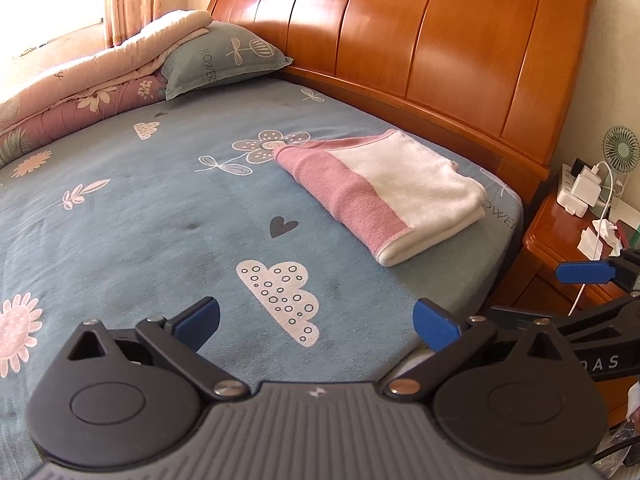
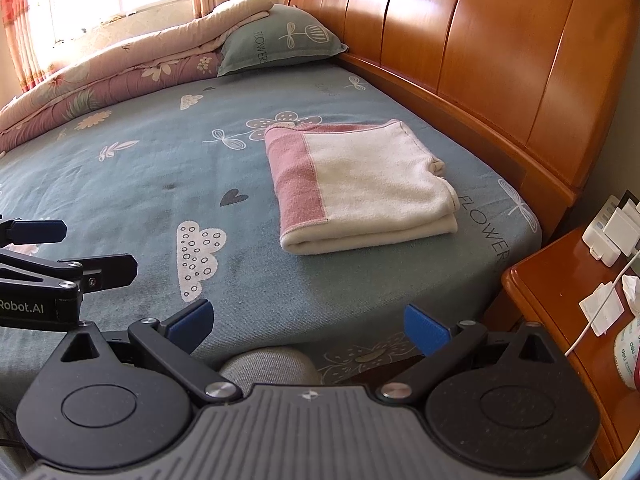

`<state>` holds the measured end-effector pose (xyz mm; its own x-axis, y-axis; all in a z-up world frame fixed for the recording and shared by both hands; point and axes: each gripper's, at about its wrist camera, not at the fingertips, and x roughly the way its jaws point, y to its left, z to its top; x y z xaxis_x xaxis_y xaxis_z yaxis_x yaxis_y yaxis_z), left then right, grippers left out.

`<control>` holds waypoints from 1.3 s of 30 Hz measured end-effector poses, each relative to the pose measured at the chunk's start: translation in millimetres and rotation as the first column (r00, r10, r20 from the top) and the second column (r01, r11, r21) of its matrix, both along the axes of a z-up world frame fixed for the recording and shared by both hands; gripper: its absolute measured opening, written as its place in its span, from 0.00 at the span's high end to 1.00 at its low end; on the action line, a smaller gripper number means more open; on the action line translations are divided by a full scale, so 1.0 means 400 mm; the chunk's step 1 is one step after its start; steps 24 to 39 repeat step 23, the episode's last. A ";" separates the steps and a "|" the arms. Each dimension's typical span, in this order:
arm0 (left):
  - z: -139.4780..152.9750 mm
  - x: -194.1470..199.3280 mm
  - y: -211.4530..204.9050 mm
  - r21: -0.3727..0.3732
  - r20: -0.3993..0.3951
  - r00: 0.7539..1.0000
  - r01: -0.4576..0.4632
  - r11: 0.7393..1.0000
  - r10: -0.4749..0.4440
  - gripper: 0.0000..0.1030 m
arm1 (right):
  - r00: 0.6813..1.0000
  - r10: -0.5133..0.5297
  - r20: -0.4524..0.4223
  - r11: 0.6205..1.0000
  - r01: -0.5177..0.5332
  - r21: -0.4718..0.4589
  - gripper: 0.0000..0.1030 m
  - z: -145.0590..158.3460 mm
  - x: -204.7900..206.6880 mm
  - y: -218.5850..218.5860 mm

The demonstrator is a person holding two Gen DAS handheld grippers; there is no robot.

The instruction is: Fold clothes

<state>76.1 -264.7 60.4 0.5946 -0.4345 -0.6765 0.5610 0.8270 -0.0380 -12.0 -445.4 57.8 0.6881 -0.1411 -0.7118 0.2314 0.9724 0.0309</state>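
The folded pink-and-white terry towel lies flat on the blue-grey patterned bedsheet, far right, near the glossy wooden headboard. To the far left sit a rolled floral quilt and a grey-green pillow. The left gripper and the right gripper hover at the near edge, well apart from the towel, jaws spread wide and empty. A wooden nightstand stands right.

Both wrist cams are sitting low at the near edge of the bed, looking toward the far headboard. The right one is sitting closer to the nightstand. Both are sharing the folded towel and pillow.
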 end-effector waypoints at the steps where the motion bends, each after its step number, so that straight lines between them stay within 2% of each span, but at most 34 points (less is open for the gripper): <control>1: 0.000 0.000 0.000 0.002 0.000 1.000 -0.001 1.000 0.001 0.01 | 1.000 0.001 -0.001 1.000 -0.001 -0.002 0.00 0.000 0.001 0.001; 11: 0.001 -0.001 0.001 0.010 -0.001 1.000 -0.003 1.000 0.003 0.01 | 1.000 0.002 -0.003 1.000 -0.002 -0.003 0.00 -0.002 0.002 0.001; 16: 0.001 -0.006 0.001 -0.021 -0.015 0.999 0.029 0.999 -0.029 0.01 | 1.000 0.002 -0.016 1.000 -0.002 -0.014 0.00 -0.007 0.006 0.006; 39: 0.000 -0.004 -0.001 -0.016 -0.013 1.000 0.021 1.000 -0.021 0.01 | 1.000 0.007 -0.023 1.000 -0.007 -0.021 0.00 -0.010 0.011 0.009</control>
